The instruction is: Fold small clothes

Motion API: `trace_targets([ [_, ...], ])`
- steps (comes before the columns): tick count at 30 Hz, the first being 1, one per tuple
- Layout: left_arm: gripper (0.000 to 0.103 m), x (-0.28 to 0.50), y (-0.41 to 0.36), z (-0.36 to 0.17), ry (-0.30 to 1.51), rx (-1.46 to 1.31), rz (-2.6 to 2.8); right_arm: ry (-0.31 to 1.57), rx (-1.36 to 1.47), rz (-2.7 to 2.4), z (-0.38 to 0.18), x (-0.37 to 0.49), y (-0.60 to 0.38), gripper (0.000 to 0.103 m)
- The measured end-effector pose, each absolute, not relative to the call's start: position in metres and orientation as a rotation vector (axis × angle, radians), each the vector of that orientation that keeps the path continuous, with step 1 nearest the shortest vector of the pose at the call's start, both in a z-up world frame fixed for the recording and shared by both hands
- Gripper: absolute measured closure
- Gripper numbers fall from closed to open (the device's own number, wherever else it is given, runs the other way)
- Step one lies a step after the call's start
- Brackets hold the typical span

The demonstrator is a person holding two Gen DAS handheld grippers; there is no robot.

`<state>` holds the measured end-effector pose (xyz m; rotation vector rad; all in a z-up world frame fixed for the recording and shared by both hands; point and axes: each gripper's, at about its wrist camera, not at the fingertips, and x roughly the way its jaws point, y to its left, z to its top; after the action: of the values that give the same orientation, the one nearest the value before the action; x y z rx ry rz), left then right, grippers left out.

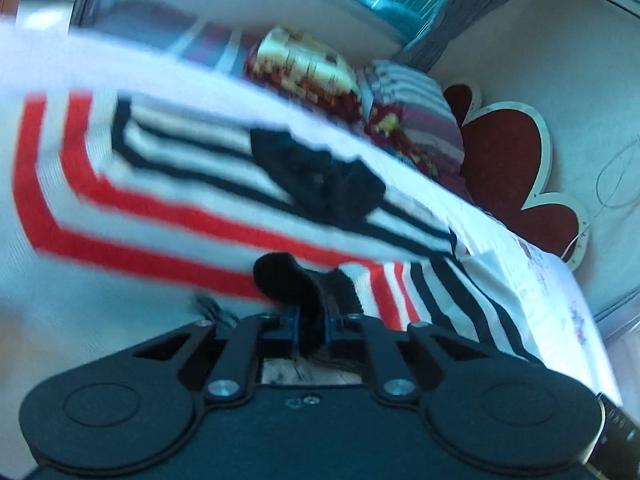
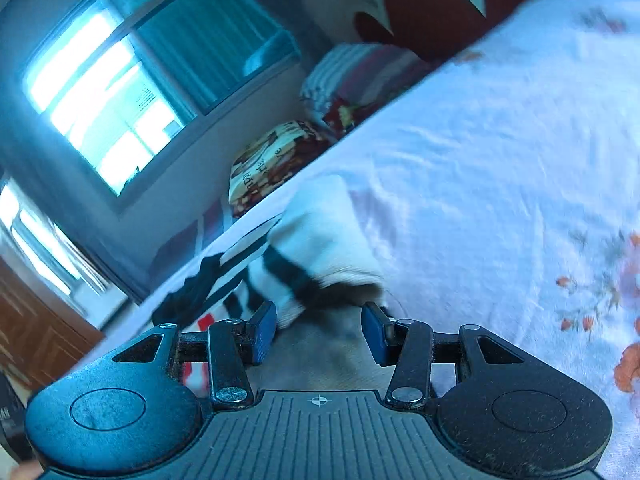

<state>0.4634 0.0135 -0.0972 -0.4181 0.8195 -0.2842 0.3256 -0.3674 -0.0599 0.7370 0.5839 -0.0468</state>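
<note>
Left tool sits with its jaws drawn together, clamped on a dark edge of the sweater, which bulges out between the fingers. Lifted from that edge, the striped knit hangs across the left view, white with red and navy bands and a dark bow near its middle, its lower part trailing onto the bed. Both views are smeared, so fine detail is lost. Right tool has its jaws apart, blue pads showing on either side, with nothing pressed between them; a white sleeve with a dark band lies on the sheet just ahead of the fingertips, and more of the striped knit spreads beside the pad on the left of that view. A floral pattern runs along the sheet at the right edge. Beyond the bed are patterned pillows, a red headboard with a pale scalloped rim, and a bright window with blinds.
</note>
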Motion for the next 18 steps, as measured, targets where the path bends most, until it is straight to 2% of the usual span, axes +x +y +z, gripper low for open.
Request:
trace_targets([
  [6, 0.095, 0.463, 0.033, -0.085, 0.781, -0.354, -0.271, 0.604, 0.945, 0.035, -0.074, 0.333, -0.392, 0.056],
  [18, 0.094, 0.464, 0.050, -0.098, 0.788, -0.336, -0.232, 0.617, 1.196, 0.084, -0.098, 0.353, -0.424, 0.056],
])
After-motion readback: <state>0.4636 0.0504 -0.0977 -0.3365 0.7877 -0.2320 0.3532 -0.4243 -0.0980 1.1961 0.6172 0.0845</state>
